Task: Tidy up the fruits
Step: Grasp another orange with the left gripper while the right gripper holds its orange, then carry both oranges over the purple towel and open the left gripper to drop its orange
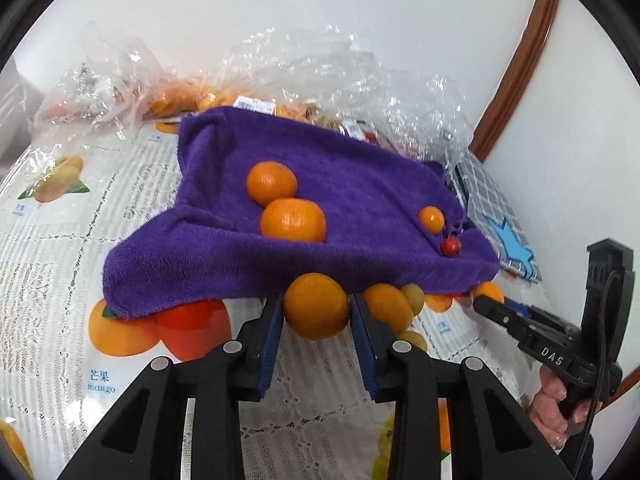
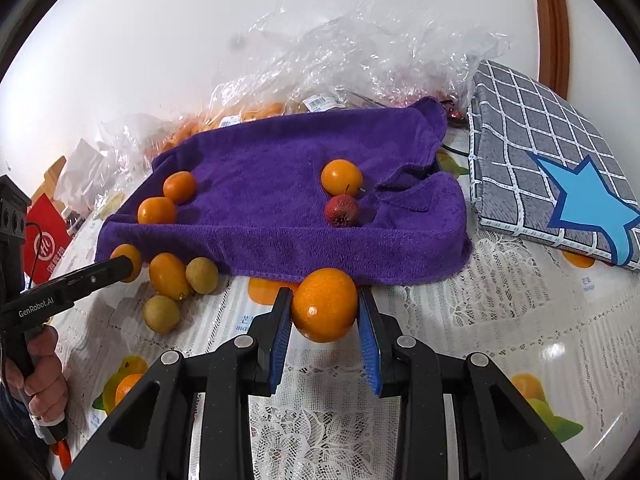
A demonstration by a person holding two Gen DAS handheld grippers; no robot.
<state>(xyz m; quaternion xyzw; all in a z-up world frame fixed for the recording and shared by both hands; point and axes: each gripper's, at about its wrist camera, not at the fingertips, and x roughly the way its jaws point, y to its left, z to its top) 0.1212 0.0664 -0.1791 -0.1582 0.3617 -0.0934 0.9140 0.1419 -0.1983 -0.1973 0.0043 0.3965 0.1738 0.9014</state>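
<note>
A purple towel (image 1: 320,208) (image 2: 280,184) lies on the table. On it are two oranges (image 1: 292,220) (image 2: 157,210), a small orange fruit (image 1: 431,219) (image 2: 341,177) and a small red fruit (image 1: 451,246) (image 2: 342,211). My left gripper (image 1: 316,312) is shut on an orange (image 1: 316,306) at the towel's near edge; it also shows in the right wrist view (image 2: 124,268). My right gripper (image 2: 324,308) is shut on another orange (image 2: 325,304), and shows in the left wrist view (image 1: 486,300). Loose orange and yellow-green fruits (image 2: 176,280) (image 1: 390,306) lie by the towel's edge.
Crumpled clear plastic bags (image 1: 280,72) (image 2: 360,48) holding more fruit lie behind the towel by the white wall. A grey checked cushion with a blue star (image 2: 560,168) (image 1: 492,208) sits right of the towel. The tablecloth (image 1: 60,240) has fruit prints. A red box (image 2: 44,240) stands at left.
</note>
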